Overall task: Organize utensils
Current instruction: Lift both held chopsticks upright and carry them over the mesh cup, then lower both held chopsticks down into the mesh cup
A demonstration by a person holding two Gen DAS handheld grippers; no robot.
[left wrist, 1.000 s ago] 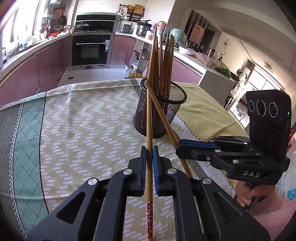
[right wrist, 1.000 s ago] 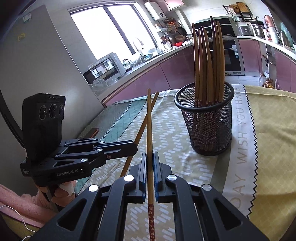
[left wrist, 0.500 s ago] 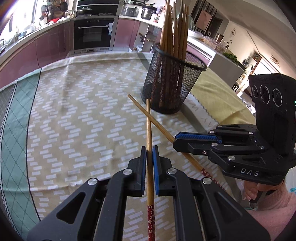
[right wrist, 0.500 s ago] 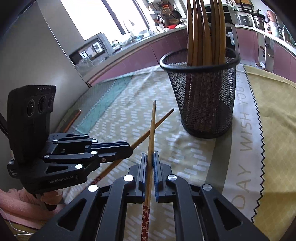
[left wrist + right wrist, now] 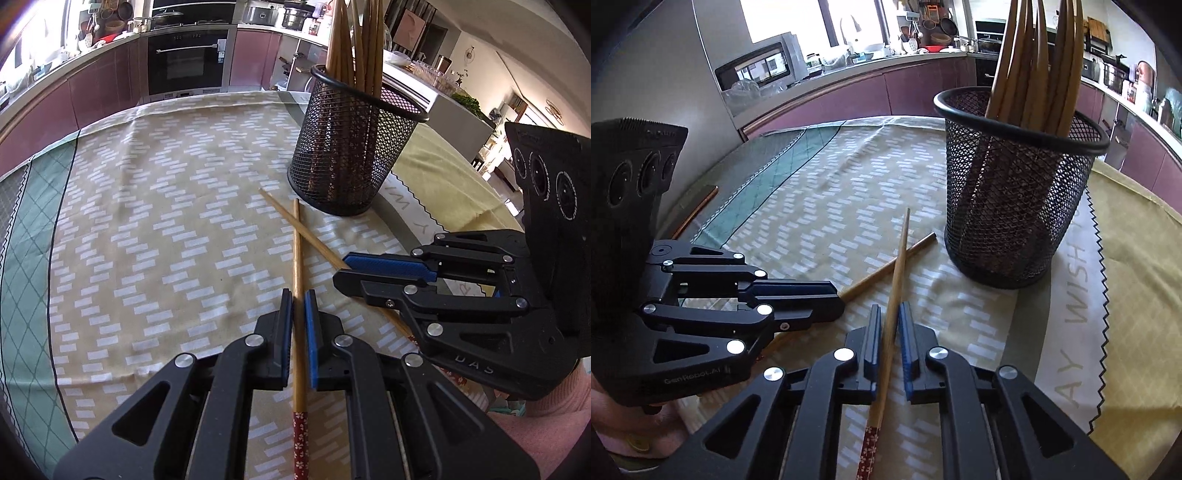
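Both views looked down on a counter (image 5: 140, 229) under a patterned cloth. Left wrist view, left to right: bare cloth filled the left half; at lower centre the left gripper (image 5: 298, 306) had its jaws closed on a bamboo chopstick (image 5: 296, 251), red flowered end toward the camera, plain tip reaching up-frame toward the mesh holder (image 5: 351, 147) at upper centre, which already stood full of chopsticks. The right gripper (image 5: 373, 271) came in from the right edge, jaws likewise clamped on a second chopstick (image 5: 280, 206) that crossed the first just ahead of the left jaws. Right wrist view, left to right: the left gripper at left, then the crossed pair at centre with the right gripper (image 5: 890, 314) below, then the holder at right beside the "WISH" lettering. Whether the tips touched the cloth could not be told. Judged step: each hand carried one chopstick, low beside the holder, neither in it yet. Next move likely calls for lifting the tips clear of the rim, uncrossing the sticks, then lowering them in one at a time before releasing.
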